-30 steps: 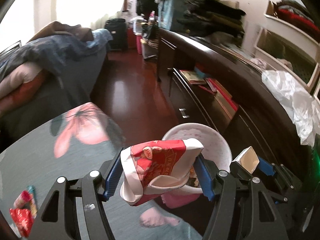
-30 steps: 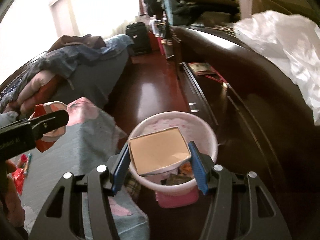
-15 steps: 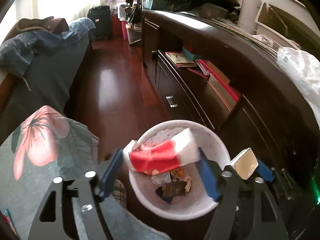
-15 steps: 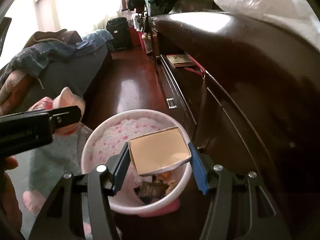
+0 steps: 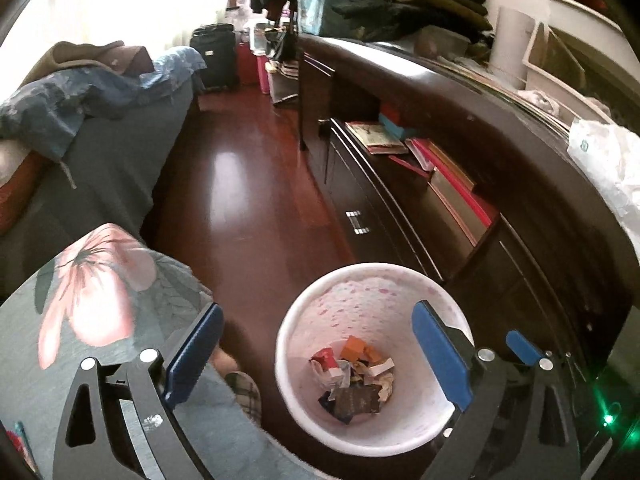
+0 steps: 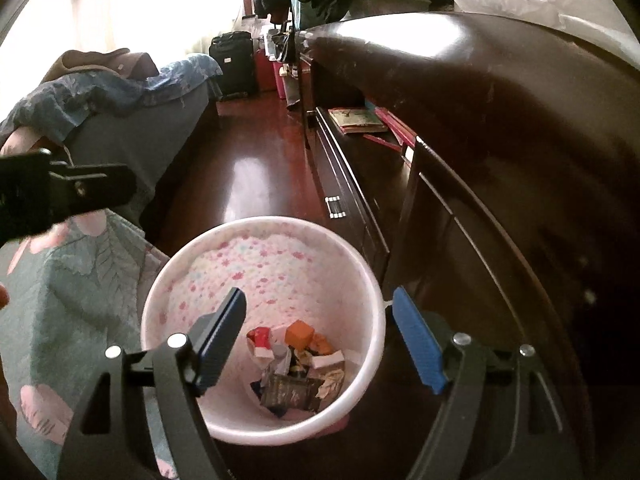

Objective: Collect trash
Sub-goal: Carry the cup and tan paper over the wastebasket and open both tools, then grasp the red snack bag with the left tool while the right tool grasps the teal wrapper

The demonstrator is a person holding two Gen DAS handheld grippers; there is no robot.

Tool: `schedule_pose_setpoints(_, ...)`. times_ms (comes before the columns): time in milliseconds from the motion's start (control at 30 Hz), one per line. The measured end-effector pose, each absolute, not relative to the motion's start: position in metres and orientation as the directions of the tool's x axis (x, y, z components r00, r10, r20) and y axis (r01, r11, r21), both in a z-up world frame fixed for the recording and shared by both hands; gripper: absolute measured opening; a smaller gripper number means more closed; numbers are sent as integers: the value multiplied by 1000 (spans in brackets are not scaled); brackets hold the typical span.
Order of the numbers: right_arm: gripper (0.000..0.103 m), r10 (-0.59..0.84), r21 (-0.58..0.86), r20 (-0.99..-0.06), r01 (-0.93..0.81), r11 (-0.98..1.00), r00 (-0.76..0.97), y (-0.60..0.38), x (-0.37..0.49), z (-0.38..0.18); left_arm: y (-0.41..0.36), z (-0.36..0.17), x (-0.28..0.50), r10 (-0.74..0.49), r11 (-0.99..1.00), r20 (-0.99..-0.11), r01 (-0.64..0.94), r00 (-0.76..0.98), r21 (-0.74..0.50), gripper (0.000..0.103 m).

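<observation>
Blue-padded jaws of the left gripper (image 5: pixel 316 354) stand wide, having just been opening, with nothing between the pads. Its left pad sits over the flower-print cover (image 5: pixel 92 296); its right pad hangs over the inside of the white bin (image 5: pixel 376 284), which stands on the dark red floor (image 5: pixel 240 184). Between the jaws and just below them, at the bin's bottom, lies the trash (image 5: pixel 354 376): a red-and-white wrapper, an orange carton, a dark packet, white scraps.

Right gripper (image 6: pixel 318 338) jaws also stand wide, having just been opening, and are empty. Left pad is over the bin's (image 6: pixel 200 248) speckled inner wall; right pad is just outside the rim on the right. The trash heap (image 6: pixel 298 364) lies between and under the pads, touching neither. Left of these jaws, part of the left gripper's black frame (image 6: pixel 64 196) shows above the cover. Right of both jaws runs the dark wooden cabinet (image 6: pixel 500 128), with books (image 5: pixel 376 136) on its open shelf.
</observation>
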State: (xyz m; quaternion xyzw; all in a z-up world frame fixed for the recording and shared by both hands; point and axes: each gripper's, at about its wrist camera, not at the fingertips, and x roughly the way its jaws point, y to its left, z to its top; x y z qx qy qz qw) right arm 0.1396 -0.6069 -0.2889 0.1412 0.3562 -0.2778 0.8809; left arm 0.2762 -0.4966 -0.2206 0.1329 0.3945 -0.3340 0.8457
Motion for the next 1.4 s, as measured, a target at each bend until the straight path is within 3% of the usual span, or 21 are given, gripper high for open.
schedule_pose_setpoints(433,84,-293,66,-686,458,886,665,-523,131,-241,-393,-191,264,-386,826,-724,563,572,5,97)
schedule_pose_setpoints(600,84,-219,51,-683,345,937,697,-468,135,-226,-324,-187,256,-300,884,-710,465,637,44,98)
schedule_pose_setpoints(933,85,-52,40,-702,112,993,710,-357,160,-215,-175,-217,264,-115,959,-779,272,616,73,99)
schedule_pose_setpoints(1167,85,0,20,-716,21,1000,698,-301,168,-211,-129,-241,279,-144,959,-832,284,536,17,99)
schedule_pose_setpoints(1400,85,-1,-4,-712,-3,1000,702,-275,178,-205,-117,-258,283,-123,955,-833,293,539,48,99)
